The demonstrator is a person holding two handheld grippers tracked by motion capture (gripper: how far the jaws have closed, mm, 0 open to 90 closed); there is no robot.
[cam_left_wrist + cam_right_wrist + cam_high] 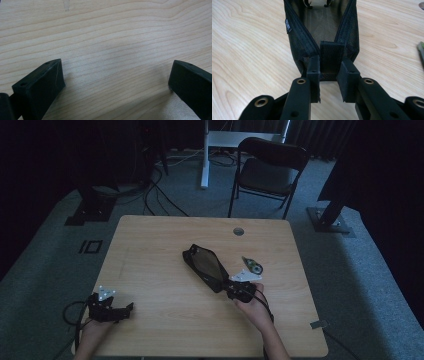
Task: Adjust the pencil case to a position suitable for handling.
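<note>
A black mesh zip pouch (205, 262) lies open in the middle of the wooden table (160, 315). My right gripper (232, 291) is at the pouch's near right end. In the right gripper view the gripper (330, 72) is shut on the pouch's black fabric end tab (331, 53), and the open pouch (322, 25) stretches away from the jaws. My left gripper (124, 310) rests at the table's near left corner. In the left gripper view it (116, 77) is open over bare wood with nothing between the jaws.
A small green and white object (252, 265) lies on the table just right of the pouch; its edge (421, 51) shows at the far right of the right gripper view. A round cable hole (238, 231) sits near the far edge. A black chair (270, 167) stands beyond the table.
</note>
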